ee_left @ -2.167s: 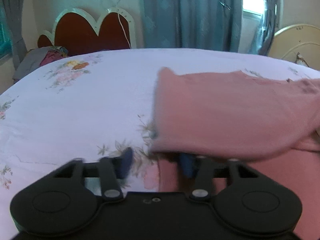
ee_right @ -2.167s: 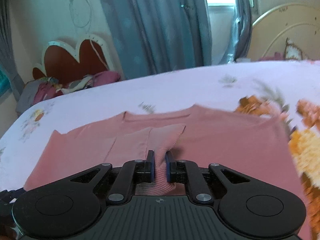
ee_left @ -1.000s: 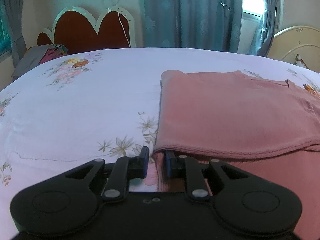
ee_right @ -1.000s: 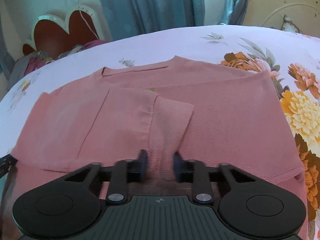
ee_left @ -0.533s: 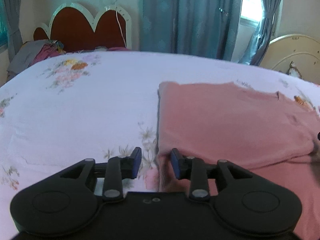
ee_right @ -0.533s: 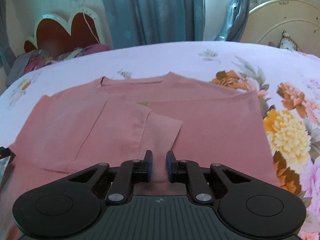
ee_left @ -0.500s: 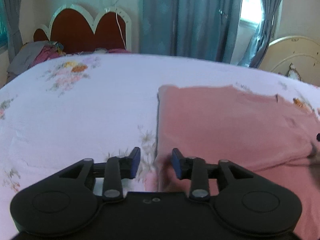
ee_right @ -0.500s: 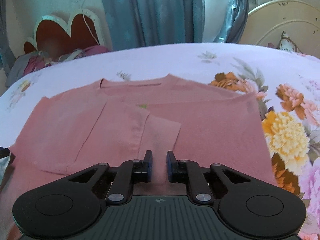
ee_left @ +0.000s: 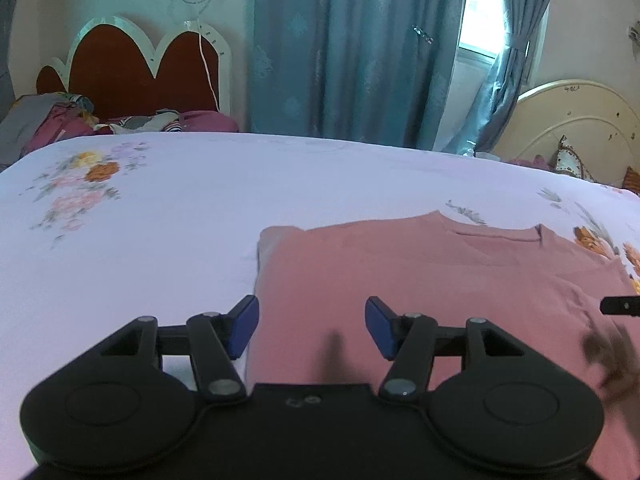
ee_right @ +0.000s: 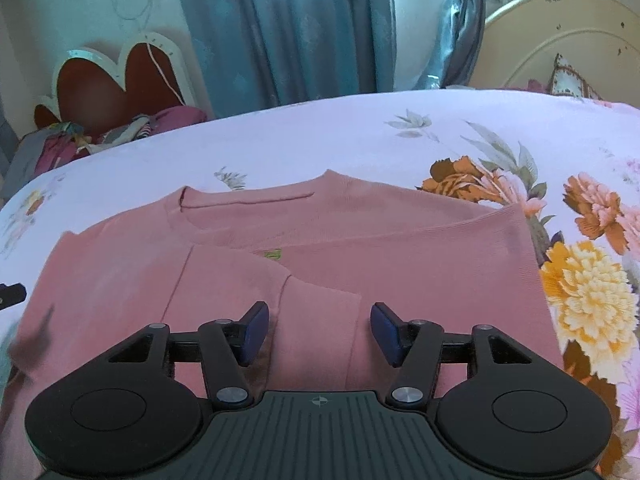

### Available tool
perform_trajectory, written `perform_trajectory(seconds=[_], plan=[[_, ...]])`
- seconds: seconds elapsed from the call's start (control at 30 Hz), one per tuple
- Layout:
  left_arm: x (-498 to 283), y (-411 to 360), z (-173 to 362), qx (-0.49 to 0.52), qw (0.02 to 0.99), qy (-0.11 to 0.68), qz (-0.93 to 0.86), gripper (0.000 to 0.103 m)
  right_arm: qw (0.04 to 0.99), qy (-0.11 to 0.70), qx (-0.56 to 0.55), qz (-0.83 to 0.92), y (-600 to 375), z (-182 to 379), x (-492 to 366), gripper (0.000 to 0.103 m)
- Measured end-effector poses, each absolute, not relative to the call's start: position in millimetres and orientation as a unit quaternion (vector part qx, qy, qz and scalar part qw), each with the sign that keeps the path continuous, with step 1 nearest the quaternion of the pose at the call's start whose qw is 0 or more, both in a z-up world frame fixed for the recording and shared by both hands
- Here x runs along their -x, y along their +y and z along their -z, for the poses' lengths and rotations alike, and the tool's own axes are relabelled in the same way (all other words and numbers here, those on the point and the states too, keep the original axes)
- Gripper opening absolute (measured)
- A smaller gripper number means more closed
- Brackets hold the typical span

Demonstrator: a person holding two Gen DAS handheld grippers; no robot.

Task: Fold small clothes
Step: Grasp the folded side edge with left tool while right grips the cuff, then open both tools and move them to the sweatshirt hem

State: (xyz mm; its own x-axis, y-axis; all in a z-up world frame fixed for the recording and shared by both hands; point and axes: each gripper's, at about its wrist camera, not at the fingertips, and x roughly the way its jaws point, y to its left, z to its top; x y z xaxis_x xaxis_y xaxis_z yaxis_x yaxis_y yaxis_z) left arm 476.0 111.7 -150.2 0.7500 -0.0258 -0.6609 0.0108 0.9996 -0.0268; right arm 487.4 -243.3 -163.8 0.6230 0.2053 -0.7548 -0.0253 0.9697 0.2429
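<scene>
A pink knit top [ee_right: 400, 264] lies flat on the bed, neckline away from me, its sides folded inward and a sleeve [ee_right: 316, 320] lying down the middle. It also shows in the left wrist view [ee_left: 440, 280]. My right gripper [ee_right: 315, 332] is open and empty, hovering over the folded sleeve. My left gripper [ee_left: 311, 326] is open and empty, over the top's left folded edge. A tip of the right gripper [ee_left: 620, 305] shows at the right edge of the left wrist view.
The bed has a pale lilac floral sheet [ee_left: 160, 208] with large orange and yellow flowers [ee_right: 588, 292] on the right. A red heart-shaped headboard [ee_left: 132, 68] with piled clothes [ee_left: 60, 124] stands at the back left. Blue curtains [ee_left: 352, 52] and a cream headboard [ee_right: 560, 36] are behind.
Both grippers let go of the top and opened wide. The folded side and sleeve now lie flat. Both grippers lifted and drew back a little.
</scene>
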Motion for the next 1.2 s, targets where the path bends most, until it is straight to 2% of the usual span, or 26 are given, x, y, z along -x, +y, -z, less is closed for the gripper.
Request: perform_trajectory(seconds=[0.27, 0.33, 0.4, 0.43, 0.47, 0.5, 0.57, 0.73, 0.83, 0.9, 0.93, 0.97, 1.2], plan=[[-526, 122, 172, 0.028, 0.929, 0.37, -0.003, 0.057, 0.886, 0.443, -0.127, -0.059, -243, 181, -509, 0.056], [-534, 126, 178, 0.032, 0.926, 0.377, -0.009, 0.057, 0.882, 0.449, -0.127, -0.067, -238, 185, -510, 0.041], [-542, 132, 186, 0.042, 0.921, 0.386, -0.016, 0.053, 0.885, 0.446, -0.117, -0.069, -234, 187, -509, 0.04], [-545, 136, 190, 0.051, 0.919, 0.391, -0.016, 0.049, 0.886, 0.444, -0.112, -0.069, -233, 187, -509, 0.035], [-546, 140, 193, 0.062, 0.919, 0.39, -0.013, 0.037, 0.887, 0.442, -0.115, -0.075, -232, 187, -509, 0.027], [-546, 142, 194, 0.07, 0.921, 0.384, -0.01, 0.023, 0.885, 0.442, -0.122, -0.085, -231, 187, -509, 0.01], [-546, 141, 193, 0.068, 0.925, 0.374, -0.011, 0.013, 0.89, 0.435, -0.098, -0.088, -223, 184, -509, 0.01], [-541, 140, 197, 0.067, 0.935, 0.346, -0.041, 0.009, 0.911, 0.4, -0.076, -0.064, -223, 180, -508, 0.009], [-542, 138, 200, 0.063, 0.936, 0.343, -0.051, 0.018, 0.904, 0.416, -0.07, -0.067, -223, 191, -512, 0.009], [-542, 142, 196, 0.076, 0.935, 0.34, -0.066, 0.028, 0.903, 0.416, -0.079, -0.066, -227, 187, -512, 0.011], [-541, 145, 194, 0.077, 0.935, 0.337, -0.073, 0.028, 0.904, 0.414, -0.088, -0.06, -230, 185, -510, 0.022], [-540, 144, 191, 0.067, 0.936, 0.336, -0.078, 0.028, 0.907, 0.407, -0.089, -0.051, -232, 181, -507, 0.027], [-507, 128, 163, 0.02, 0.949, 0.312, -0.05, 0.026, 0.914, 0.384, -0.097, -0.089, -228, 154, -480, 0.028]])
